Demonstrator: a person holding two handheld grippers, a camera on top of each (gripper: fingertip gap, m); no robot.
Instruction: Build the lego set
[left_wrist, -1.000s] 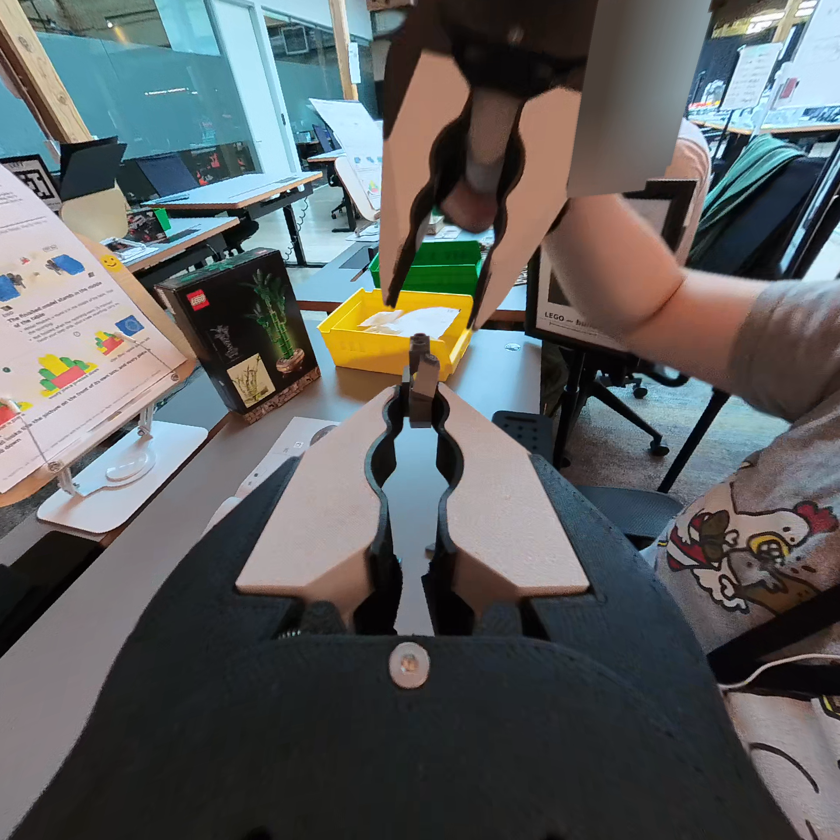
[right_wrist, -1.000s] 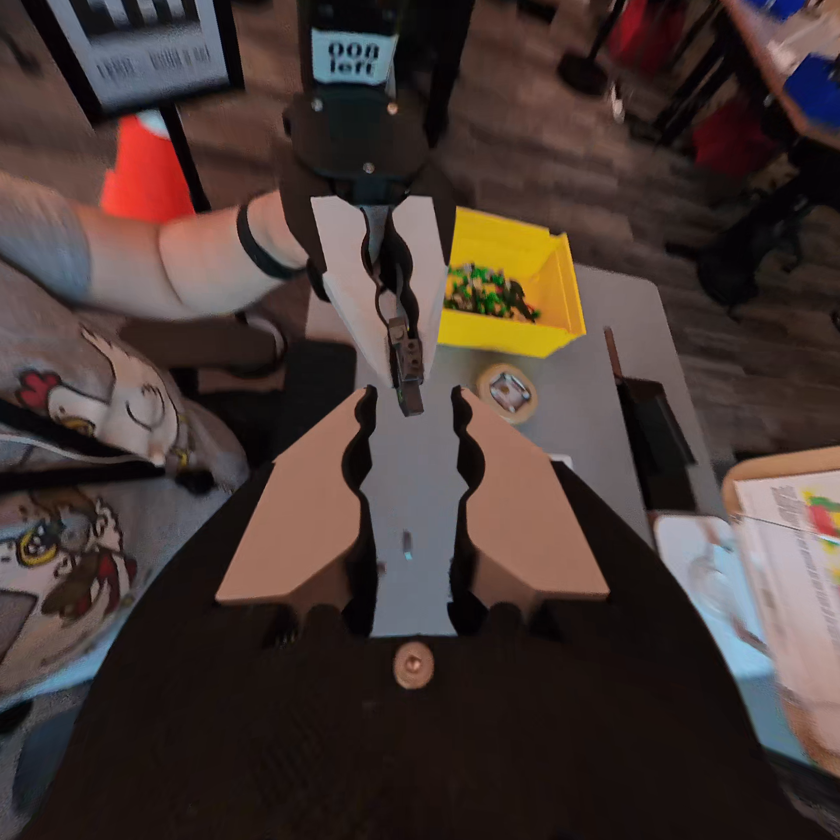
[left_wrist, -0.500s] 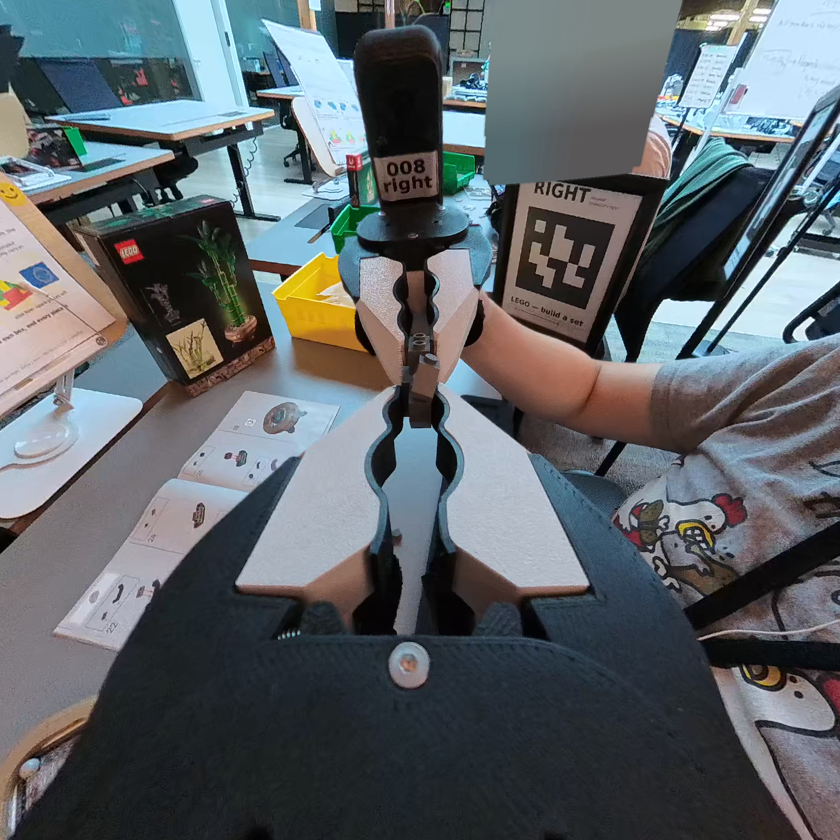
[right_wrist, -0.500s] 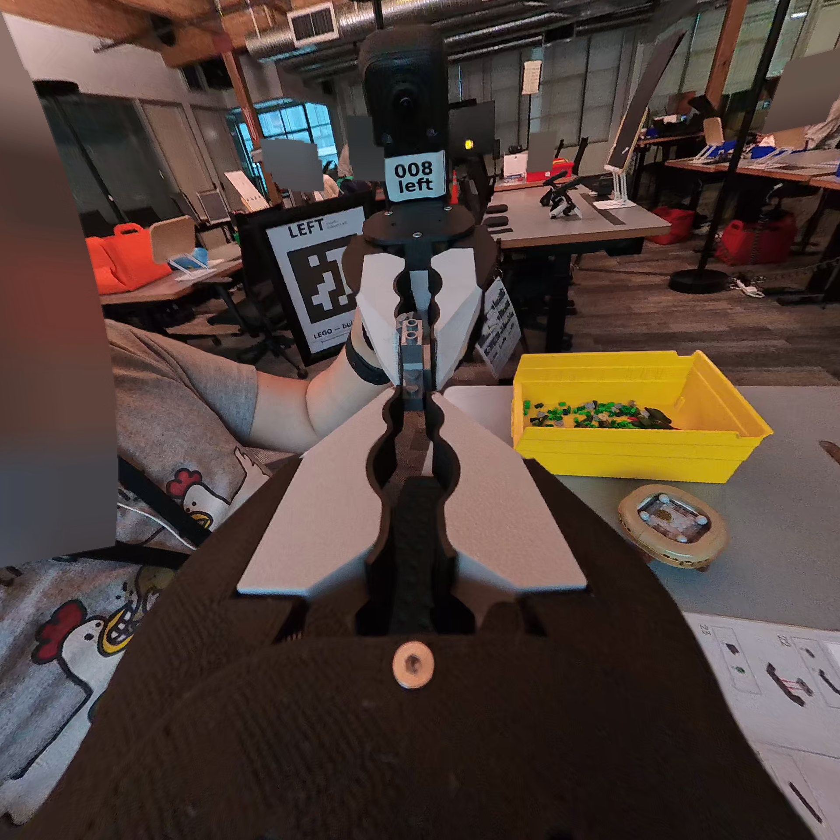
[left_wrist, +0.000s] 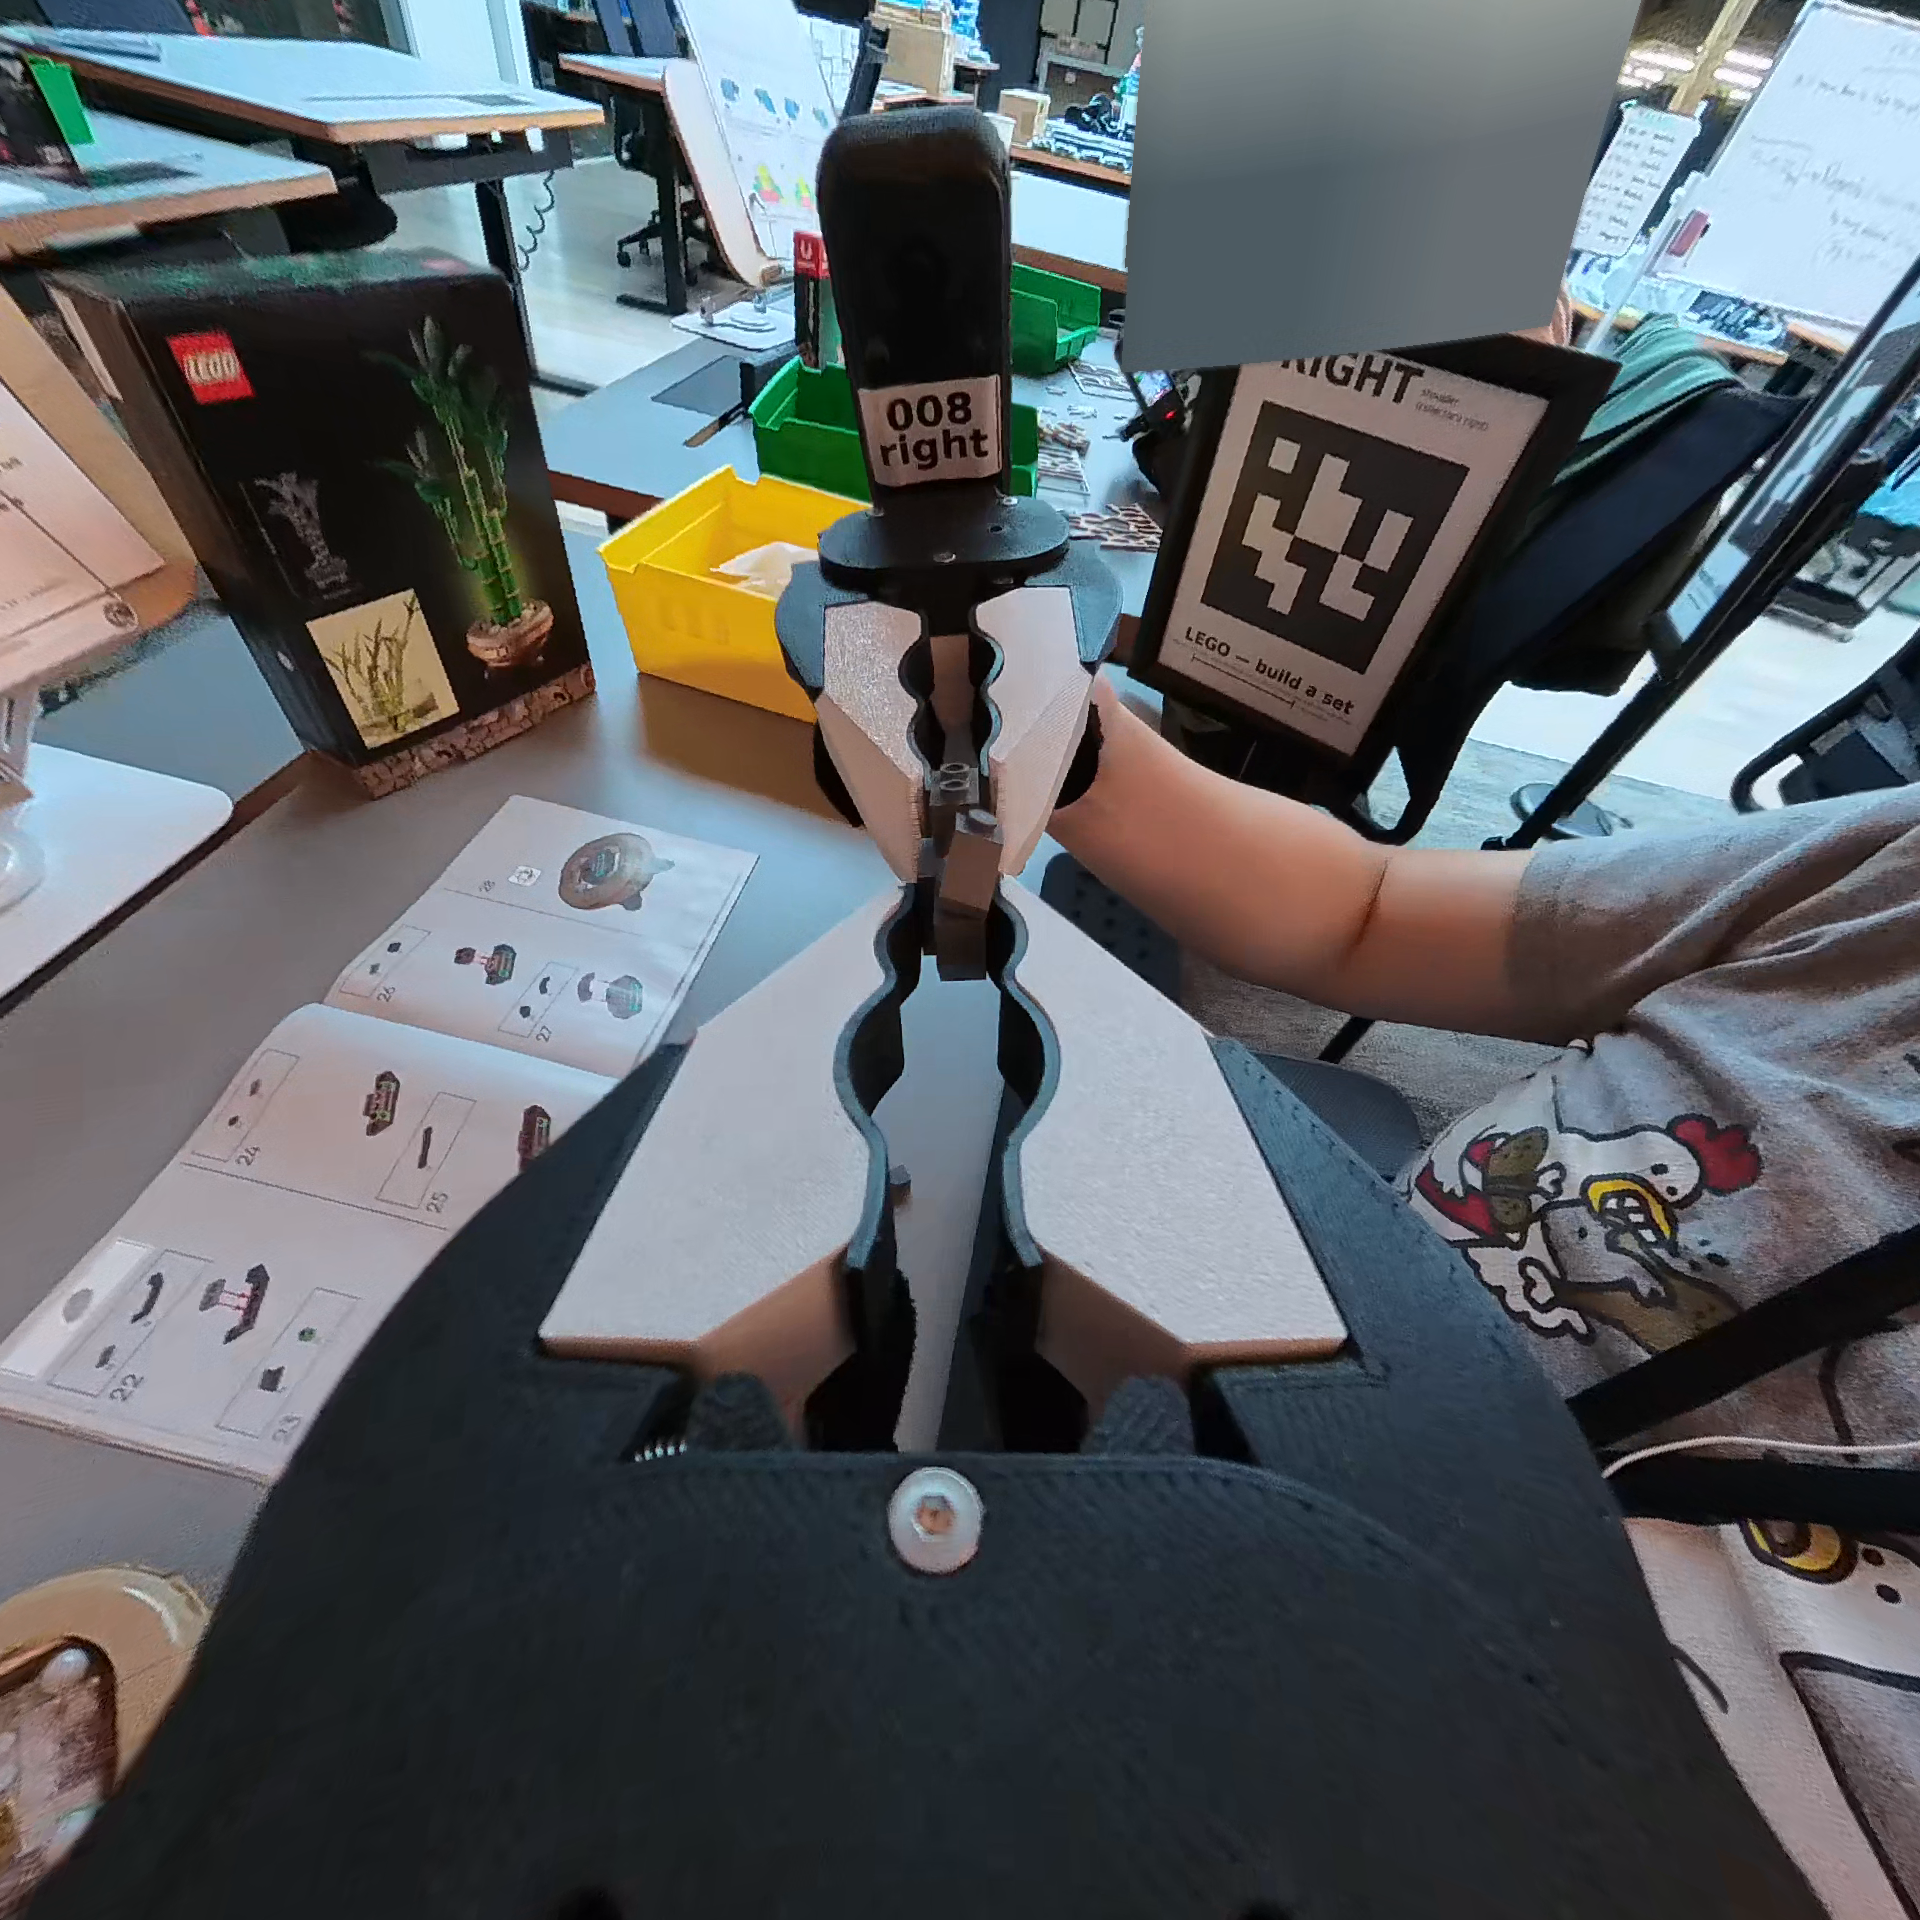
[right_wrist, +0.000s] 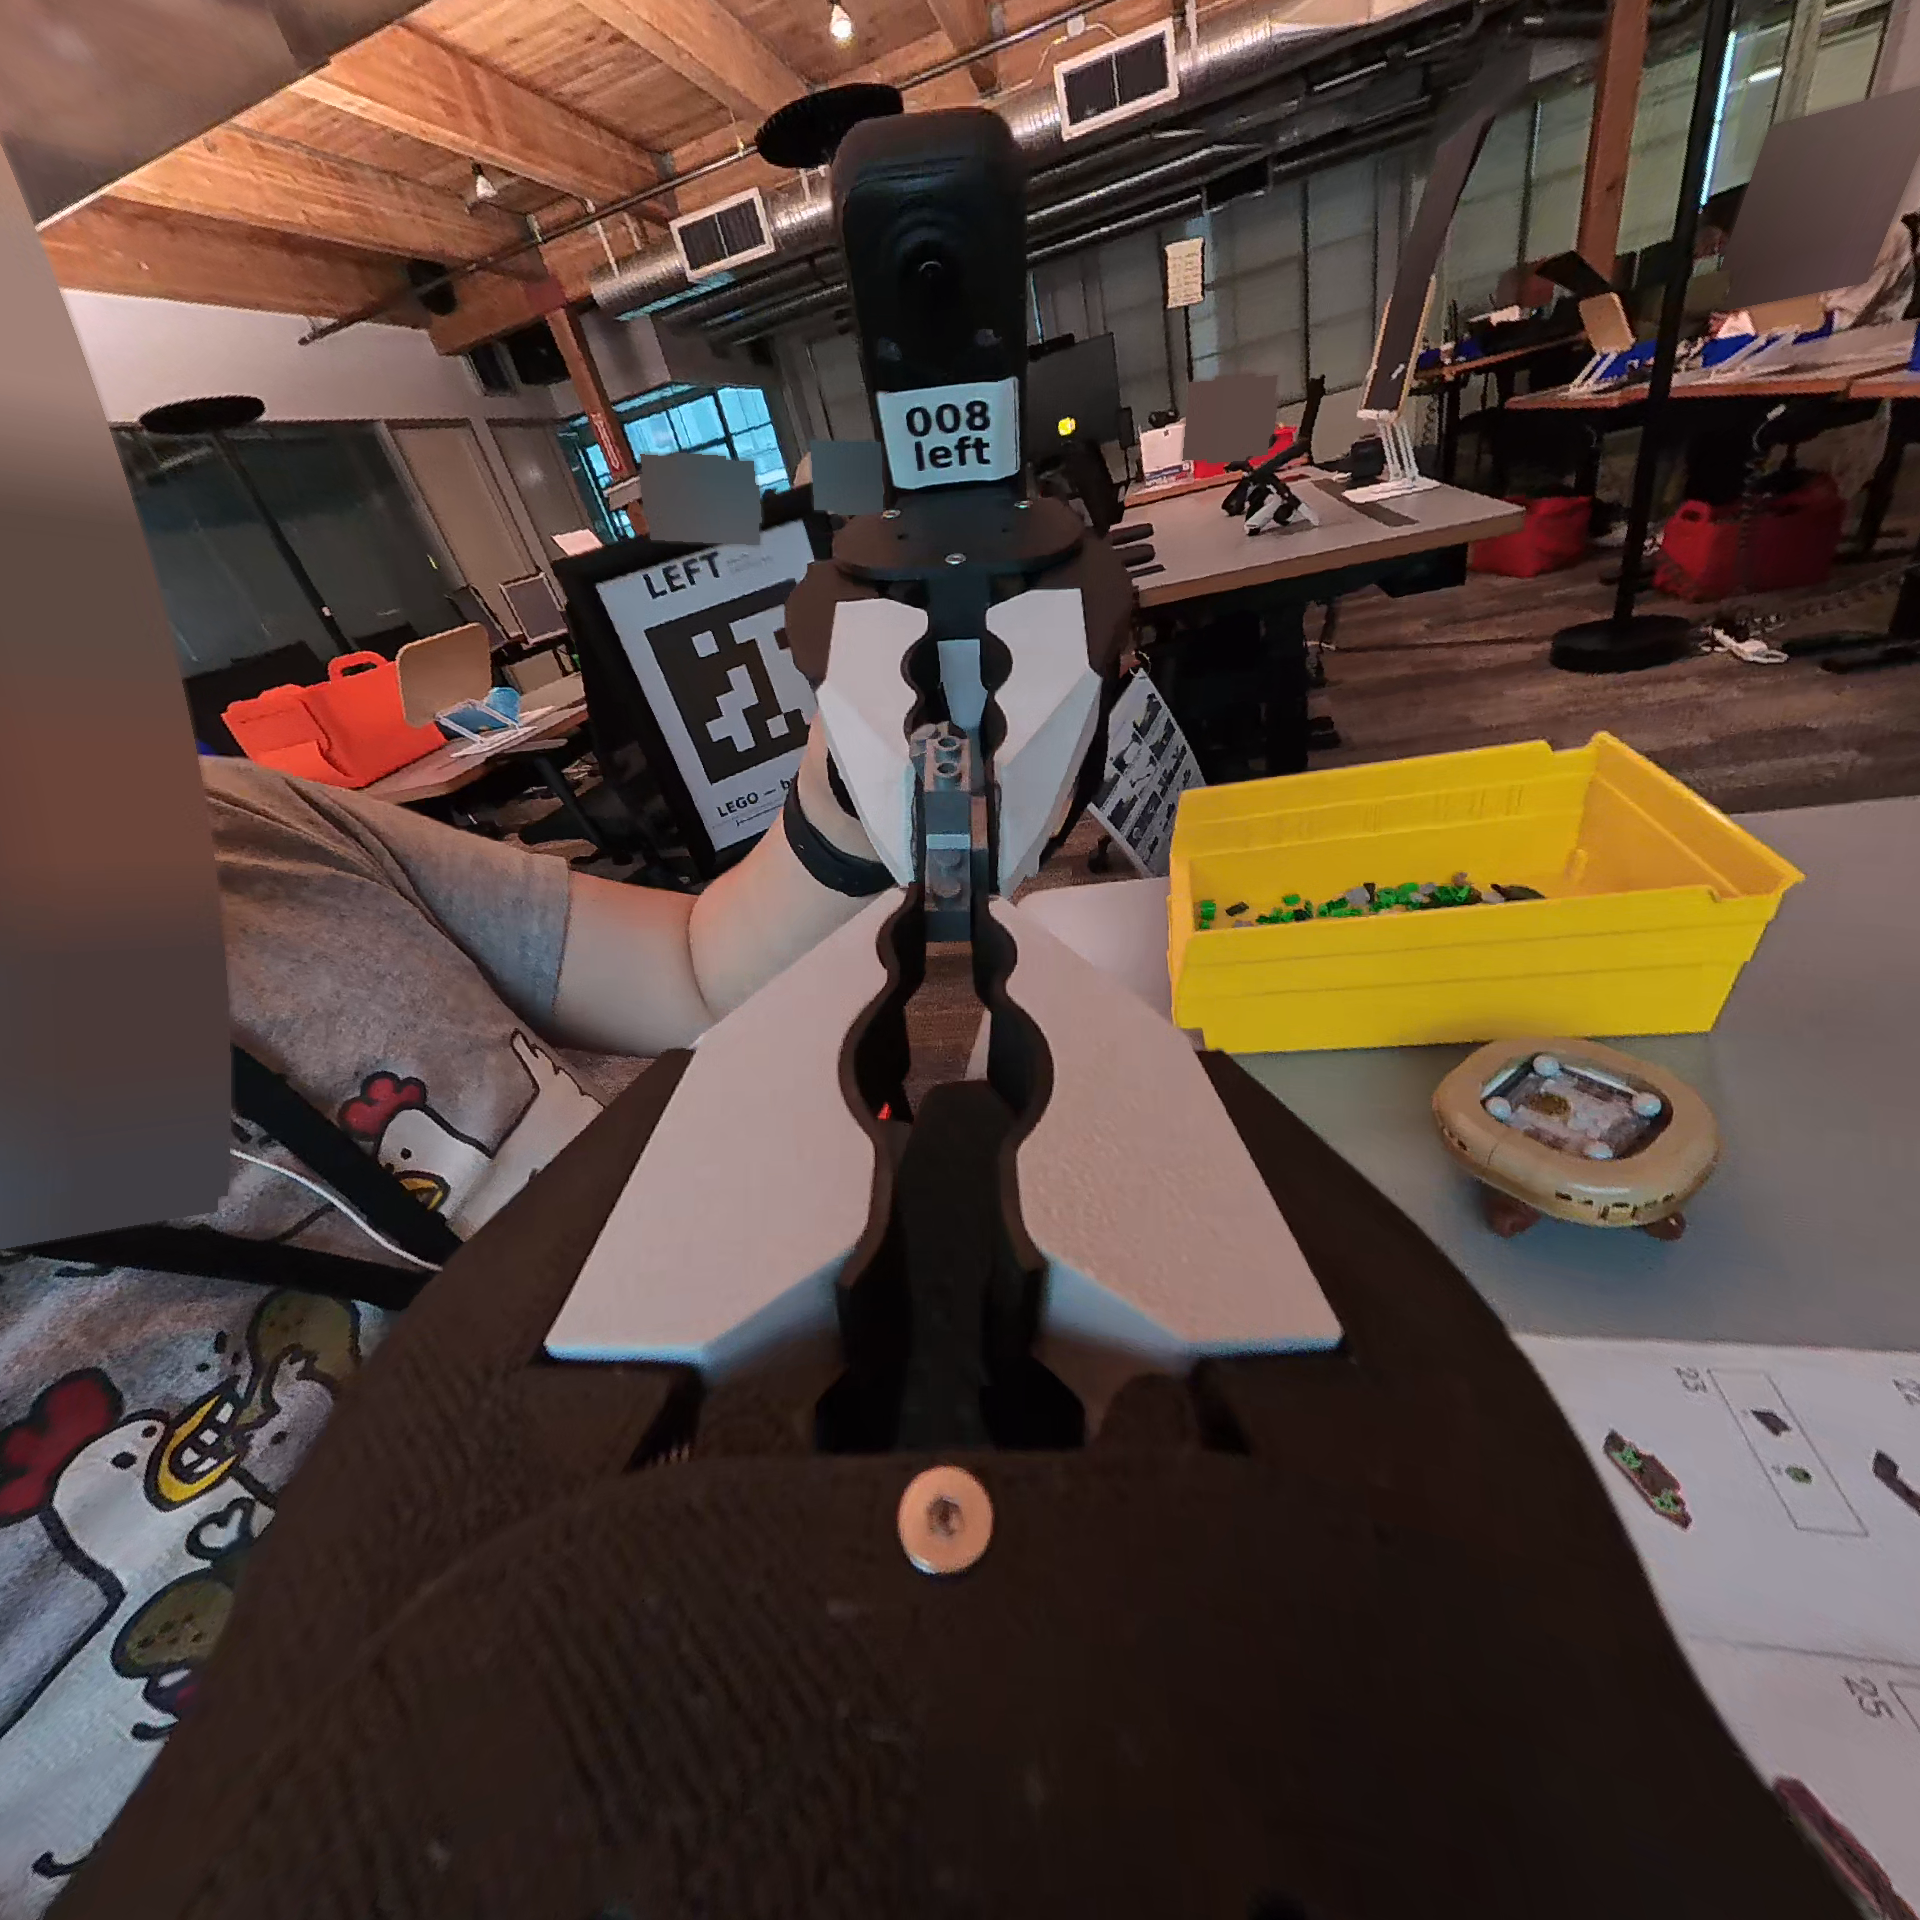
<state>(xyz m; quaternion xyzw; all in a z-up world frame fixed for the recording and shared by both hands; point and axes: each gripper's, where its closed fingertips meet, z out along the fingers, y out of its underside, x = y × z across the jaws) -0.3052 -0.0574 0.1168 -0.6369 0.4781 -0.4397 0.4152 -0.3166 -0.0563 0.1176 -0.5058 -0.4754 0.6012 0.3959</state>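
Both grippers are facing each other in mid-air above the table edge, tip to tip, with a small grey lego piece (left_wrist: 961, 883) pinched between them. The left gripper (left_wrist: 954, 914) is closed on the near end of it, and the right gripper (left_wrist: 954, 784) is clamped on the far end, the one with two studs on top. From the right wrist view you get the same thing mirrored: right gripper (right_wrist: 943, 914), left gripper (right_wrist: 948, 774), piece (right_wrist: 945, 831) bridging them. Looks to me like two small bits are being pressed together, so I'd keep the tips dead in line and push straight along the axis, no twisting, or the thing will pop out sideways. The piece itself is dark grey, narrow and blocky, looks stepped. The yellow bin (right_wrist: 1704, 935) of loose bits and the tan pot base (right_wrist: 1475, 1164) sit on the table nearby, manual (left_wrist: 312, 1143) open beside them.
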